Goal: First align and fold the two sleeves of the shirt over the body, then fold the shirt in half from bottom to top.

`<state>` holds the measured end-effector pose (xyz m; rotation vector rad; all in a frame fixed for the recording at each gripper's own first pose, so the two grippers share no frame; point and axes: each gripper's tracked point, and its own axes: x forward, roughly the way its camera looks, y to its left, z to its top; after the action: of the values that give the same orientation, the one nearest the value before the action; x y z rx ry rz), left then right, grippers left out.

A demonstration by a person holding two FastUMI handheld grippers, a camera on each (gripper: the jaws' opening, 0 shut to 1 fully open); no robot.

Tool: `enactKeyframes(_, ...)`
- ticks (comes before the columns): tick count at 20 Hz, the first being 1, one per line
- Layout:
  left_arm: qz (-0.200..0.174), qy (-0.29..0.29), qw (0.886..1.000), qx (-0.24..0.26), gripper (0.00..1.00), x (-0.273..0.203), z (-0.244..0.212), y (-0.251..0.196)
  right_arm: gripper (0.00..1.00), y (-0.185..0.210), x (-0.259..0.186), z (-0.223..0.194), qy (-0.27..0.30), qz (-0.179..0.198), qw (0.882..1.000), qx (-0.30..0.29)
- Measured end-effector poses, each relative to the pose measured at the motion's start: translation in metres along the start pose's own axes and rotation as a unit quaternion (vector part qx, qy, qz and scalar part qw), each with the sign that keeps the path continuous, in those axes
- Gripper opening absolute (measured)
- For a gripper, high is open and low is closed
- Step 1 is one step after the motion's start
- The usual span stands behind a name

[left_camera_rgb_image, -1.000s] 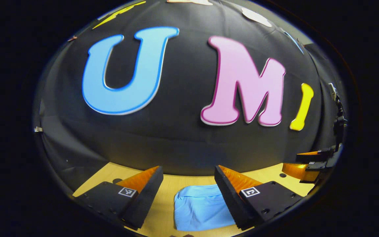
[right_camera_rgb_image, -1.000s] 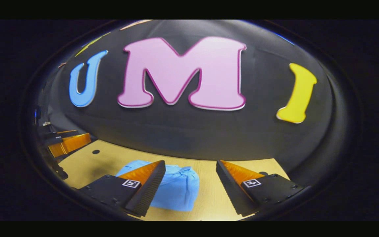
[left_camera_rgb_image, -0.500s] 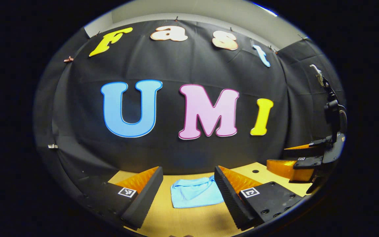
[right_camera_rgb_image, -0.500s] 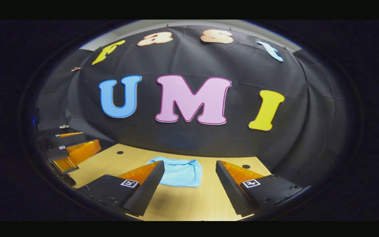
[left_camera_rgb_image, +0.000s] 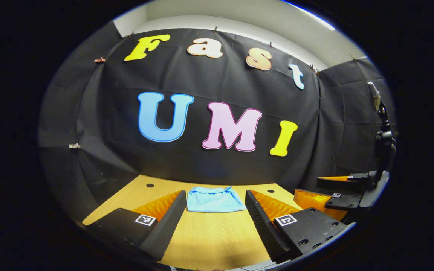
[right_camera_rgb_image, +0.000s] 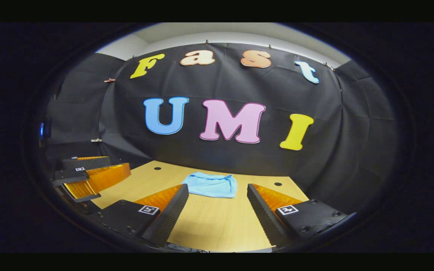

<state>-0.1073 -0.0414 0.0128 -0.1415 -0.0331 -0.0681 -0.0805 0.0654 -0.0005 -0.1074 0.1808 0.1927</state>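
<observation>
A light blue shirt (left_camera_rgb_image: 213,200) lies folded into a small flat bundle at the far side of the wooden table (left_camera_rgb_image: 209,237). In the left gripper view my left gripper (left_camera_rgb_image: 214,226) is open, well short of the shirt, with nothing between its fingers. The right gripper view has the same shirt (right_camera_rgb_image: 211,185) ahead of my right gripper (right_camera_rgb_image: 217,216), which is also open and holds nothing. The right gripper (left_camera_rgb_image: 337,188) appears at the right edge of the left gripper view, and the left gripper (right_camera_rgb_image: 89,175) at the left edge of the right gripper view.
The wooden table (right_camera_rgb_image: 209,222) has small dark holes (left_camera_rgb_image: 150,185) near its far corners. The black cloth wall rises straight behind the shirt. A dark stand (left_camera_rgb_image: 382,143) is at the far right.
Both grippers have drawn back from the shirt and away from the wall; the shirt now looks smaller and farther off. It stays folded on the table. Both grippers remain open.
</observation>
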Motion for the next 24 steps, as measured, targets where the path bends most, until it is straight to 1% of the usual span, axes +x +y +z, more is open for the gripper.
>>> enactKeyframes(2, 0.016, 0.005, 1.000, -0.014, 0.98, -0.020, -0.004, 0.009, 0.97, -0.003, -0.022, 0.002, -0.001, -0.011, 1.000, 0.006)
enactKeyframes(4, 0.022, 0.011, 1.000, -0.014, 0.97, -0.034, -0.009, 0.012, 0.97, -0.018, -0.040, 0.001, -0.006, -0.042, 0.999, 0.020)
enactKeyframes(7, 0.039, 0.010, 0.999, -0.008, 0.97, -0.049, -0.006, 0.024, 0.97, -0.020, -0.050, -0.002, -0.012, -0.061, 0.998, 0.030)
enactKeyframes(9, 0.044, 0.007, 0.999, -0.010, 0.97, -0.050, -0.004, 0.027, 0.97, -0.013, -0.053, -0.006, -0.008, -0.062, 0.998, 0.027)
enactKeyframes(12, 0.046, 0.004, 0.999, 0.014, 0.97, -0.049, -0.004, 0.031, 0.97, -0.001, -0.049, -0.013, -0.008, -0.058, 0.998, 0.034)
enactKeyframes(15, 0.034, 0.004, 0.999, 0.030, 0.97, -0.040, -0.003, 0.026, 0.97, 0.008, -0.040, -0.012, -0.015, -0.050, 0.998, 0.027)
enactKeyframes(19, 0.030, -0.004, 0.998, 0.051, 0.97, -0.026, 0.004, 0.025, 0.97, 0.017, -0.030, -0.010, -0.020, -0.041, 0.999, 0.025)
enactKeyframes(24, 0.032, -0.008, 0.998, 0.053, 0.97, -0.015, 0.009, 0.026, 0.97, 0.017, -0.016, -0.004, -0.031, -0.041, 0.998, 0.022)
